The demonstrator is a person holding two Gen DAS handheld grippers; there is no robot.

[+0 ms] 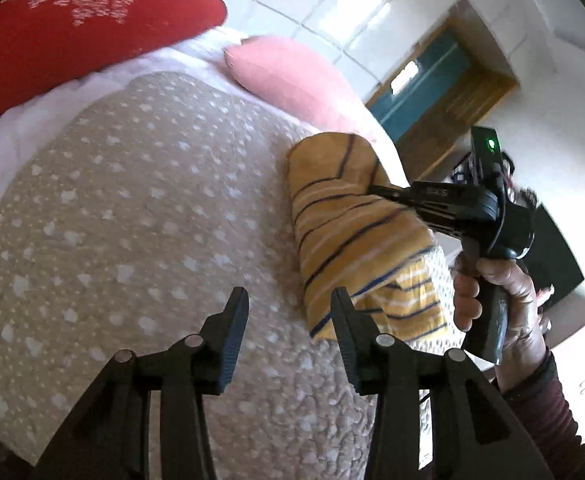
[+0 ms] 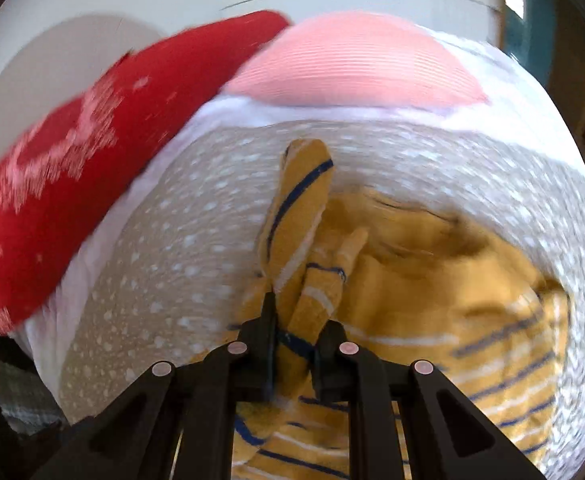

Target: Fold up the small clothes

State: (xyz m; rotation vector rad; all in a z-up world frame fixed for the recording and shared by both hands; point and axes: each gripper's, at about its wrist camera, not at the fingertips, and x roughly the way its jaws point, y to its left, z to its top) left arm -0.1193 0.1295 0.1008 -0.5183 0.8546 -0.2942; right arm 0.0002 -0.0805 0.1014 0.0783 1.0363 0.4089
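Yellow striped garment lies on the beige spotted quilt, just below the pink pillow. R claw pinches a bunched fold of it; L claw part-open, empty, beside the garment

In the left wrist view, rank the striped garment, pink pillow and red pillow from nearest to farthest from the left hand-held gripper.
1. Striped garment: just ahead and right of the left hand-held gripper.
2. Pink pillow: beyond the garment, upper middle.
3. Red pillow: top left corner, farthest.
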